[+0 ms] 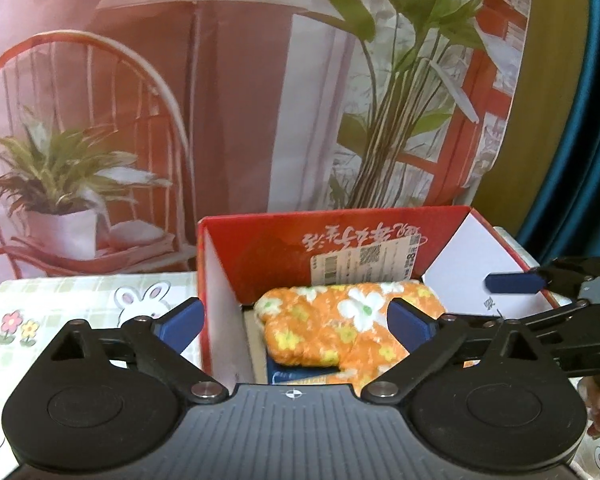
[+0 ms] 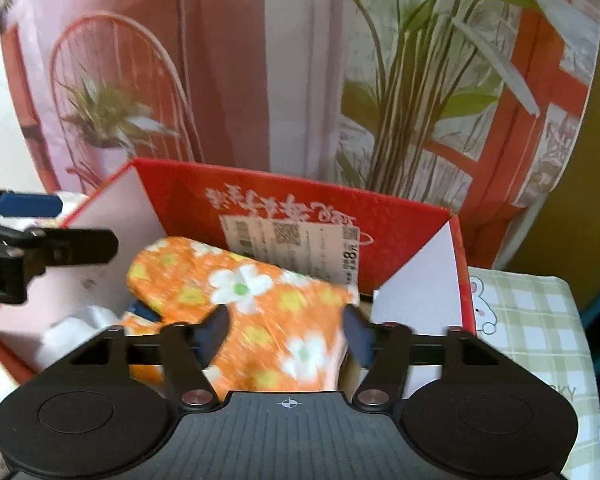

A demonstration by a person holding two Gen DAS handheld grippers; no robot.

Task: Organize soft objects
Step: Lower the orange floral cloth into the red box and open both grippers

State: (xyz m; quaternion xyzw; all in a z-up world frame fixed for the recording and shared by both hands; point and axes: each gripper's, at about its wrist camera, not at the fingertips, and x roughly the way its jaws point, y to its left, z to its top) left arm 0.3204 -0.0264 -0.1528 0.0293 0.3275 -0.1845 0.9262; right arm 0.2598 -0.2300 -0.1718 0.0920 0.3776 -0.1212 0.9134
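Orange flower-print padded cloth dropped in red cardboard box, left claw wide, right claw part-open, both empty; next: withdraw, fetch another soft item.

both wrist views share the red box, close.

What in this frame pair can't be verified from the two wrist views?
- Box floor: left wrist view, covered by the orange floral cloth and the gripper body.
- Blue item under the cloth: mostly buried, identity unclear.
- Shipping label text: right wrist view, too small and blurred.
- Red box front wall: hidden behind the gripper body.
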